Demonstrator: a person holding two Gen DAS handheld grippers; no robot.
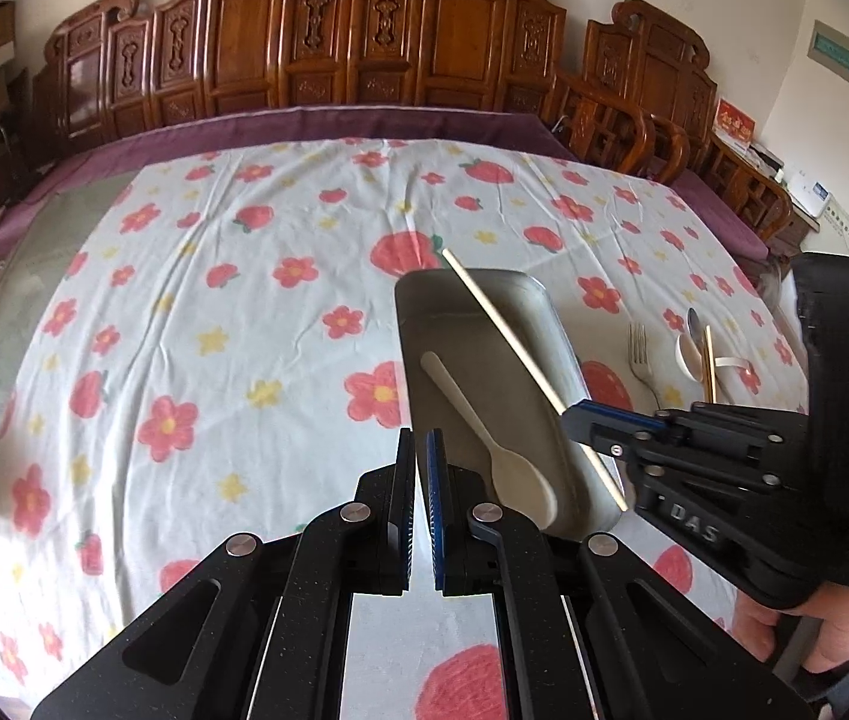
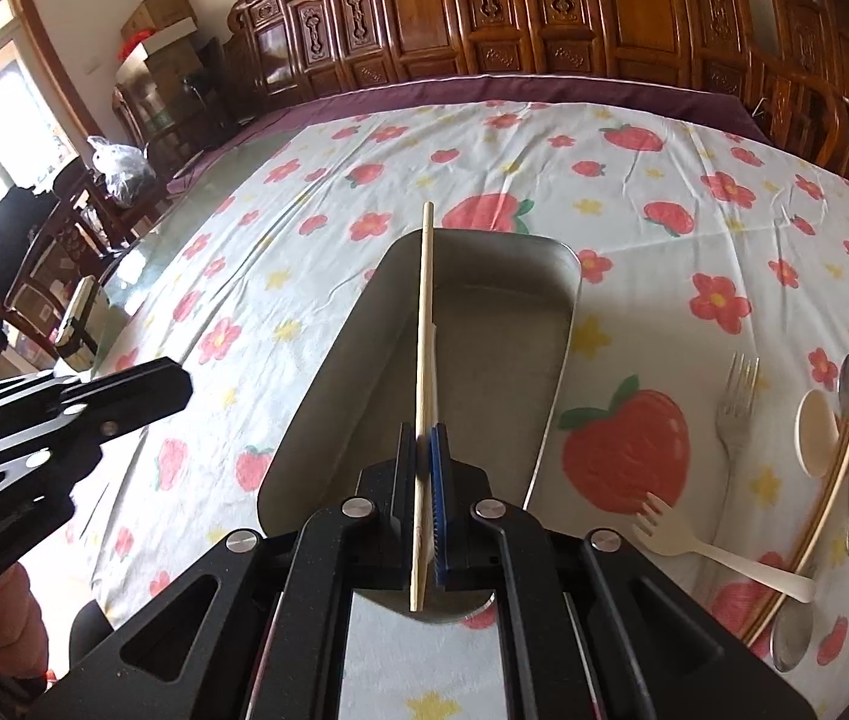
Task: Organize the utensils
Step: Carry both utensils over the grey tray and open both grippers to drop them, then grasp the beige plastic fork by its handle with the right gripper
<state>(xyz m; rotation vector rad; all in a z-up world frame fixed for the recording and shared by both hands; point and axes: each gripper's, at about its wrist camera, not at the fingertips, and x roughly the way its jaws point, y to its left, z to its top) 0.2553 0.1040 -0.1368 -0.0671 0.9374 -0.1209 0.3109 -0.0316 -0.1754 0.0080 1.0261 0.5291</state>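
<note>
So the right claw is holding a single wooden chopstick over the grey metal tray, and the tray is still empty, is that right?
Not quite. The left wrist view shows a cream plastic spoon already lying in the grey metal tray. The rest holds: the right claw grips a single wooden chopstick over it.

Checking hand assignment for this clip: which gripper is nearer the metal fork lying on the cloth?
Right. The right gripper, shut on a chopstick, is over the tray beside the metal fork. The left gripper, shut and empty, is beyond the tray's other side.
</note>
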